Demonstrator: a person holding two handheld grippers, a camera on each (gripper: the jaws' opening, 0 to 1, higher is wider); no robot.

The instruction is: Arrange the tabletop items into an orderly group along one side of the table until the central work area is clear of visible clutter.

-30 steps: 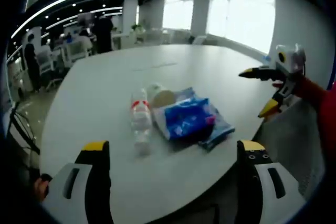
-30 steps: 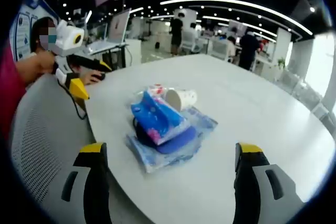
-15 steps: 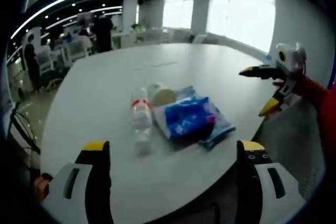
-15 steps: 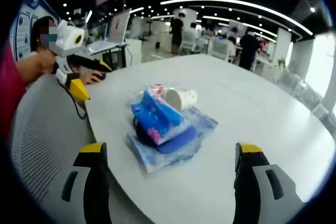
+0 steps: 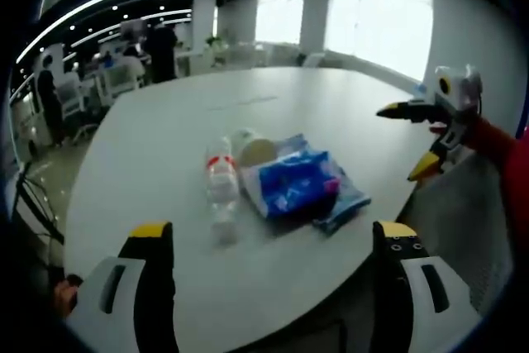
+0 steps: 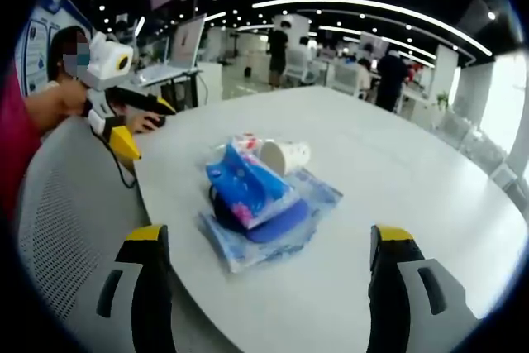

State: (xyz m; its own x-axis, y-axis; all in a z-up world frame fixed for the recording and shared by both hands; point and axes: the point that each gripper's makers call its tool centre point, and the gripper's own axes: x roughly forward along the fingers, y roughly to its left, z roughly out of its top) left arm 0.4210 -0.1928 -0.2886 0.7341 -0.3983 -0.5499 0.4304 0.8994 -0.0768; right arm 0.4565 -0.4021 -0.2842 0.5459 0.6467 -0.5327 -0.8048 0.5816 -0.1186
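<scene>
**Both hand-held grippers released, cluster ahead near the surface's edge**

Left gripper view: the left hand-held gripper (image 5: 269, 241) is released, jaws wide and empty. The water bottle (image 5: 221, 188) lies at 12 o'clock, long axis running away from it, touching the paper cup (image 5: 253, 150) and blue tissue pack (image 5: 293, 185) on the surface (image 5: 165, 130).

Right gripper view: the right hand-held gripper (image 6: 264, 241) is likewise released; the tissue pack (image 6: 246, 185) sits at 12 o'clock, on a blue cloth (image 6: 269, 221). Both seem about equally near.

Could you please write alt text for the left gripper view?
A clear plastic bottle lies on a white table beside a tipped paper cup and a blue tissue pack. The left gripper is open in the foreground; the right gripper is at the right.
</scene>
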